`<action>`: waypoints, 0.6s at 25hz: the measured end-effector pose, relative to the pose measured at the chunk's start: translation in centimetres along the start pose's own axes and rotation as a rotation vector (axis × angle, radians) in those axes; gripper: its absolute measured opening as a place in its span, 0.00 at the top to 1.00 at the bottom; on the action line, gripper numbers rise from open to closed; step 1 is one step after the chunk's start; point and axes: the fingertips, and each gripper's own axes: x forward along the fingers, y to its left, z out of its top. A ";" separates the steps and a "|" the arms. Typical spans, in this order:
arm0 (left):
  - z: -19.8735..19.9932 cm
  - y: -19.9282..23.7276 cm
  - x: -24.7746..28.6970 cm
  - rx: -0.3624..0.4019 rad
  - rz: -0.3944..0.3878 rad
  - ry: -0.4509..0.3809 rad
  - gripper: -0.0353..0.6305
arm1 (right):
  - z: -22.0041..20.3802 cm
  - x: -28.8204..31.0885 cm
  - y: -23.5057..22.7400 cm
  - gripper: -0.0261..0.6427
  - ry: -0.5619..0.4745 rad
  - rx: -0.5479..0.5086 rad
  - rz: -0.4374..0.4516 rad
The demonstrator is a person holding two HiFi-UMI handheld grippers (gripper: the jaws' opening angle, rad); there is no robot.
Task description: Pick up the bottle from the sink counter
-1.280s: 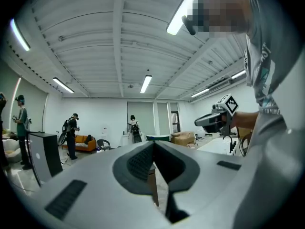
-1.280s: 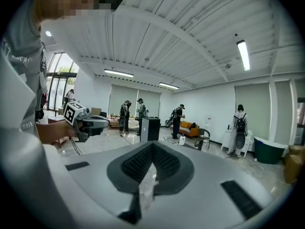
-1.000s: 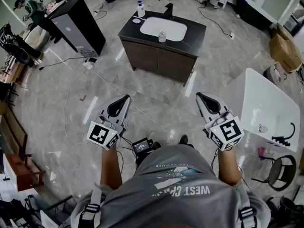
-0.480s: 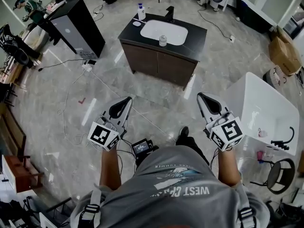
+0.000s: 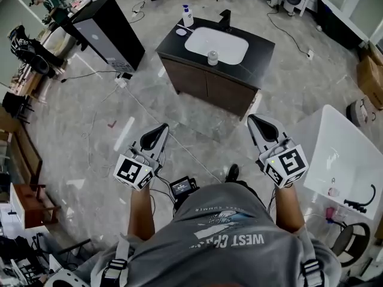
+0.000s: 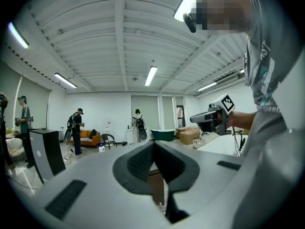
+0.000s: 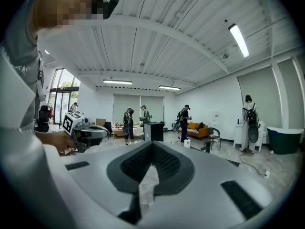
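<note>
L gripper [image 5: 160,127] & R gripper [image 5: 252,119]: jaws together, nothing held. Small bottle [image 5: 212,57] stands up on sink counter [image 5: 254,61], far ahead btwn them. Looks a bit nearer R.

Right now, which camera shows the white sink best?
The head view: the whole sink shows from above, set in the dark counter. Both gripper views point level and forward, and do not show it.

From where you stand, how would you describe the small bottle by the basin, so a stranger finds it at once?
Find the dark sink counter with its white basin. The small pale bottle stands at the basin's near edge; the taller pump bottle stands at the far left corner.
</note>
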 end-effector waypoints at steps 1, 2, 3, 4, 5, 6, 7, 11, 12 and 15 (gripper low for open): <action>0.3 -0.1 0.9 0.000 0.009 -0.001 0.94 | -0.1 0.3 -1.0 0.97 0.004 0.001 0.014; 0.7 -0.2 1.7 0.000 0.019 -0.004 0.94 | -0.1 0.5 -2.1 0.97 0.005 0.001 0.025; 1.0 -0.3 2.6 0.000 0.029 -0.006 0.94 | -0.1 0.7 -3.2 0.97 0.005 0.000 0.033; 1.2 -0.4 3.4 0.001 0.039 -0.006 0.94 | -0.1 0.9 -4.3 0.97 0.003 0.002 0.041; 1.3 -0.5 4.3 0.003 0.048 -0.001 0.94 | -0.1 1.2 -5.3 0.97 -0.001 0.005 0.049; 1.4 -0.5 5.0 0.006 0.057 0.005 0.94 | 0.0 1.4 -6.2 0.97 -0.005 0.009 0.060; 1.5 -0.6 5.8 0.010 0.065 0.011 0.94 | 0.1 1.6 -7.0 0.97 -0.010 0.012 0.072; 2.3 -1.0 8.2 0.027 0.101 0.031 0.94 | 0.1 2.3 -9.9 0.97 -0.023 0.019 0.117; 2.5 -1.0 8.7 0.033 0.110 0.035 0.94 | 0.0 2.4 -10.7 0.97 -0.026 0.024 0.123; 3.1 -1.1 10.1 0.049 0.128 0.049 0.94 | -0.3 2.6 -12.9 0.97 -0.028 0.051 0.120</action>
